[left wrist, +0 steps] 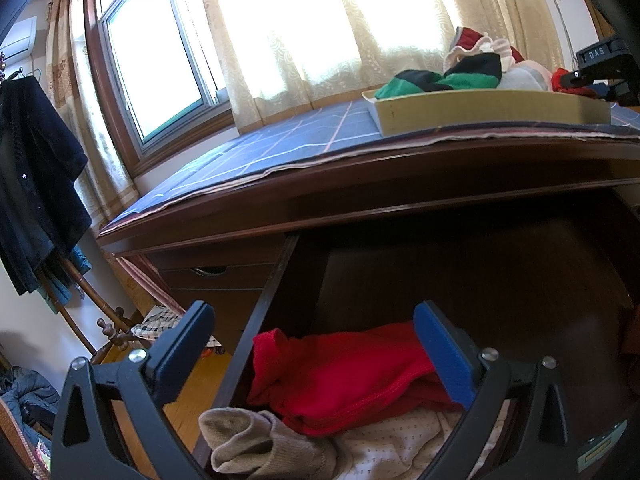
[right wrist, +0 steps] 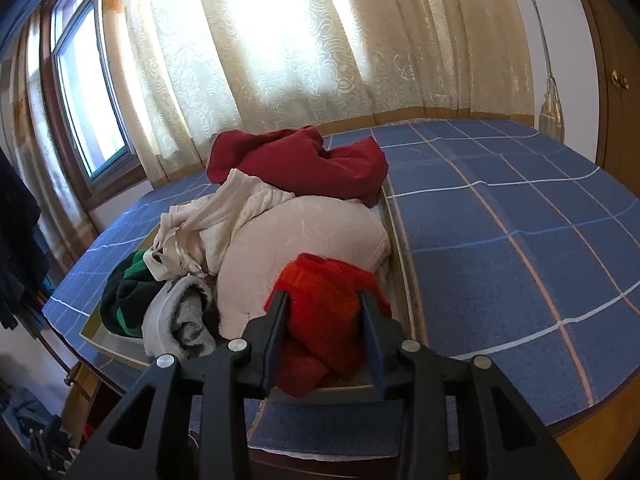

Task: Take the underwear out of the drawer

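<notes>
Between the right jaws, a nubby knit red underwear [right wrist: 324,320]; beyond them, matt checked blue tablecloth [right wrist: 520,240]. Ahead of the left jaws — glossy dark wooden drawer [left wrist: 276,280].

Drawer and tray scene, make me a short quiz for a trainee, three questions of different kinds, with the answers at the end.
1. True or false: the drawer is shut.
2. Which thing lies between the fingers of the right gripper? A) a green and black garment B) an orange-red garment C) a beige sock
3. Fill in the colour: the tray stands on a ___ checked cloth.

Key: 1 false, it is pulled out with clothes showing inside; 2 B; 3 blue.
</notes>
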Demonstrator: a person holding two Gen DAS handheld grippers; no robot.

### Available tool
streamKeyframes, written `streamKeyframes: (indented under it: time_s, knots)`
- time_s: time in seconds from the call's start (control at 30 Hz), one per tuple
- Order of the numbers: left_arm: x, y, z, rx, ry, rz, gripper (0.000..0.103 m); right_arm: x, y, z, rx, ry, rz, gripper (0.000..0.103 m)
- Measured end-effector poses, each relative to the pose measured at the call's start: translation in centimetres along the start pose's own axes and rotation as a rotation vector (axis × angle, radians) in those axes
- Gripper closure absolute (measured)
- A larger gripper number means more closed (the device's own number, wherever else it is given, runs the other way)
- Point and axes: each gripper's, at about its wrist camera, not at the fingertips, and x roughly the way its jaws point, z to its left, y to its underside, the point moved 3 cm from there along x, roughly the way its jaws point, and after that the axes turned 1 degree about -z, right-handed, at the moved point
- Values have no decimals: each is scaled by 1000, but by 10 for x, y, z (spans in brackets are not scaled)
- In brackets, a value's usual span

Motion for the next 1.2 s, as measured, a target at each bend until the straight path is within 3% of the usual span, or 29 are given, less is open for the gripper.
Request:
streamKeyframes:
  time_s: [0.1,0.17,0.2,0.23,0.27,0.33,0.4,0.6,0.8,1.2]
  knots:
    - [0,0,0,2,-2,-2,1,0,0,2,-6,7,8,62]
    - [0,0,1,3,-2,-2,1,0,0,5,-19,-10,18,48]
    - [0,0,1,3,-2,-2,1,1,0,9,-38,-24,29,33]
    - [0,0,1,3,-3,-2,1,2,1,15,-69,-39,47,24]
    - [0,0,1,3,-3,-2,1,3,3,22,-114,-22,65,21]
    - [0,1,1,3,-3,-2,1,1,5,31,-167,21,70,20]
    - [0,1,1,3,-2,-2,1,-10,4,34,-153,2,36,20]
    - [-1,2,4,2,-2,-3,1,-52,11,25,-54,-99,-15,20]
    - [-1,3,4,4,-4,1,1,-86,39,16,-4,-206,41,20]
    - [5,1,11,-29,12,29,1,-107,119,-3,4,-150,133,20]
